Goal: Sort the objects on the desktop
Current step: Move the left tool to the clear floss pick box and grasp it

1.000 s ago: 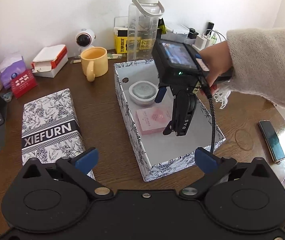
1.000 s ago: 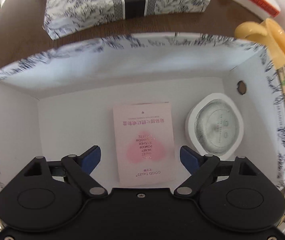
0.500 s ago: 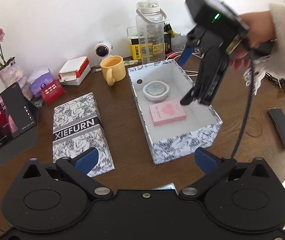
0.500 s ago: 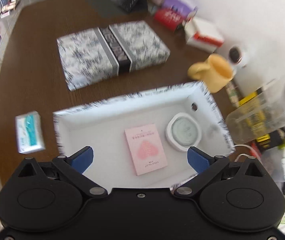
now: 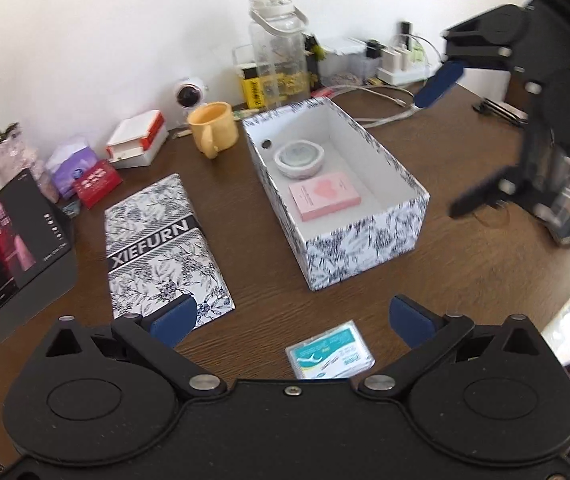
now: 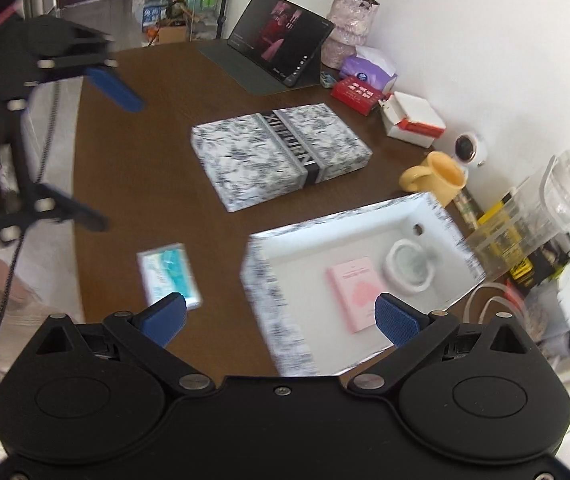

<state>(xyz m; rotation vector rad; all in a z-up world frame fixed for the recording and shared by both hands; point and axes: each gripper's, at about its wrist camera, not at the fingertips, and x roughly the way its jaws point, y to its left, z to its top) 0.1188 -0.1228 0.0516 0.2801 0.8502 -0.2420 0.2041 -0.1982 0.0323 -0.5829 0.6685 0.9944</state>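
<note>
Dark brown wood of the desk [image 5: 269,280] across the middle of both views. Centre right of the left wrist view: open patterned box [image 5: 365,248], already loaded with a pink card box [image 5: 324,196] lying flat and a round white dish [image 5: 299,157] just behind it, nearer the far wall. Two items sorted, then, by the look of it.

Still outside: a small teal-and-white packet [image 5: 331,354] flat on the wood at lower centre, just ahead of the left gripper [image 5: 293,318], well short of the box. Probably next in line. Box lid [image 5: 161,240] lying apart at left centre, so closing likely remains too. Yellow mug [image 5: 213,128], tablet [image 5: 13,240] and clutter along the back wall: unclear whether part of the sort.

Left gripper: fingers spread wide, holding nothing, hovering above the packet. Right gripper [image 6: 281,314]: likewise spread and empty, raised above the near corner of the box; packet at lower left of its view, by the left finger.
</note>
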